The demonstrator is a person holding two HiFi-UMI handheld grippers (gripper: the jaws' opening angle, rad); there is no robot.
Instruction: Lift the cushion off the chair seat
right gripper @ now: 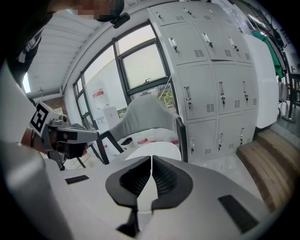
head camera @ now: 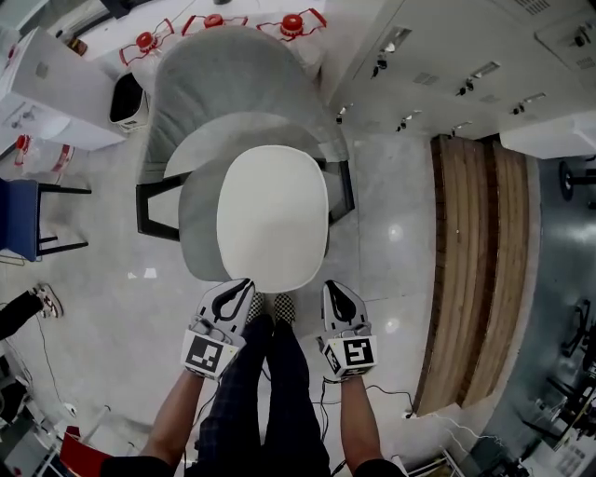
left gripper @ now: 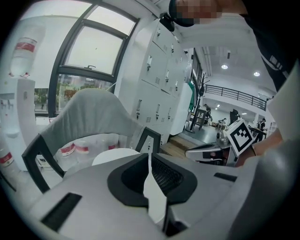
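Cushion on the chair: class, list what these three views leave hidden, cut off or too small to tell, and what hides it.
Head view: underside of the cushion and the seat beneath, covered by the cushion itself.
Head view: whether the left gripper or right gripper touches the cushion's near edge, too small to tell.
Both gripper views: the cushion's near part, behind each gripper's own shut jaws.
Head view: labels on the bottles, too small.

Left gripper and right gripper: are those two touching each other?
Apart. The head view shows the left gripper and the right gripper on either side of the person's legs, with checkered shoes between them.
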